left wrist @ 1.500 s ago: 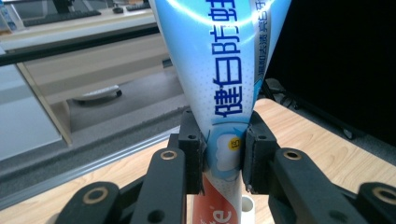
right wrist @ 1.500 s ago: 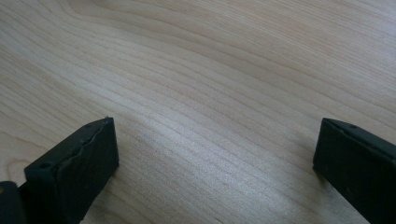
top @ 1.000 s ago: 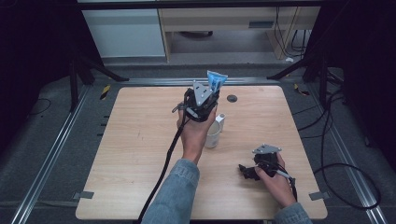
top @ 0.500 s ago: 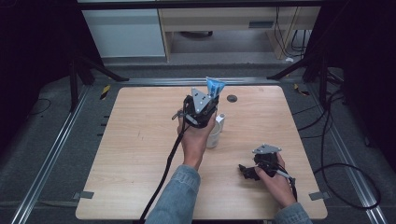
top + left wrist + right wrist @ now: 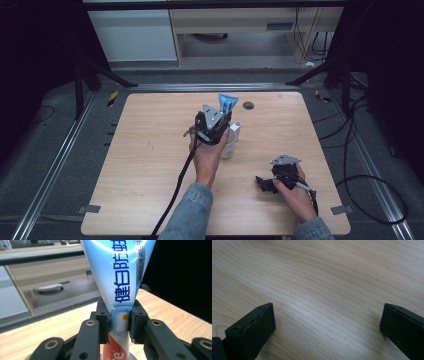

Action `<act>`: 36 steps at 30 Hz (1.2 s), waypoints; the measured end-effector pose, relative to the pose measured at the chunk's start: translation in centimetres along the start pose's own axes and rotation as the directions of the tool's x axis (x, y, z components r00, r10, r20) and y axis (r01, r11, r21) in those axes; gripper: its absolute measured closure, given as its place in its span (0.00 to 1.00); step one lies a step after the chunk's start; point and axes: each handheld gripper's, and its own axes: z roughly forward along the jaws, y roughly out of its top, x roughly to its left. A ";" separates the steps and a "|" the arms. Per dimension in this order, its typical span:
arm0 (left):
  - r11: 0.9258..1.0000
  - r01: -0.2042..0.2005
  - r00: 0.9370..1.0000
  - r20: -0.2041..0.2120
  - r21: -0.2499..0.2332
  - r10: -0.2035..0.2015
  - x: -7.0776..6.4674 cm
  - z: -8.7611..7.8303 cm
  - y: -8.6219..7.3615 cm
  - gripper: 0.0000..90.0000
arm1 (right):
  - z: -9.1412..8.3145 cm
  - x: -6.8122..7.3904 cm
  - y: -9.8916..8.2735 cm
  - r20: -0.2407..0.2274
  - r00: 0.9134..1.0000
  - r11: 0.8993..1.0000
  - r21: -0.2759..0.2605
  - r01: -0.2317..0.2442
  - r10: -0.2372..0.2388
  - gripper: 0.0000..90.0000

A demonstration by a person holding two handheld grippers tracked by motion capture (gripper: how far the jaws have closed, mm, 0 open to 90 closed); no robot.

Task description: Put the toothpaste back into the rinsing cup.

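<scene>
- The left gripper (image 5: 216,131) is clamped on a toothpaste tube (image 5: 117,277), with both jaws pressed against the tube's narrower lower body. In the left gripper view the wide crimped end flares upward above the jaws.
- The tube stands roughly upright, cap end down. Its red lower part enters a white cup (image 5: 230,145), whose rim shows directly beneath the jaws in the left gripper view. I cannot tell whether the tube touches the cup's base.
- Gripping low on the body, below the flare, appears intended to keep the tube vertical and steer it into the cup mouth; this is a judgement.
- The cup sits near the middle of the wooden table (image 5: 135,165), just beside the left hand (image 5: 206,157). A smaller white item (image 5: 236,127) stands against the cup's far side; I cannot identify it.
- The right gripper (image 5: 270,182) rests low over the table's near right area, well apart from the cup. Its jaws are spread wide and hold nothing, with bare wood between them in the right gripper view.
- Likely reason: the right hand is parked clear of the working zone.
- A small dark disc (image 5: 248,105) lies beyond the cup, apart from it.
</scene>
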 end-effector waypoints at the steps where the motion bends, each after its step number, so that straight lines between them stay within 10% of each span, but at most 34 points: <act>1: 1.000 0.000 1.000 0.000 0.000 0.000 0.0 0.0 0.0 0.81 | 0.0 0.0 0.0 0.000 1.000 1.000 0.000 0.000 0.000 0.00; 36: 0.997 0.024 1.000 0.004 0.072 -0.025 0.1 1.0 -3.7 0.81 | 0.0 0.0 0.0 0.000 1.000 1.000 0.000 0.001 -0.001 0.00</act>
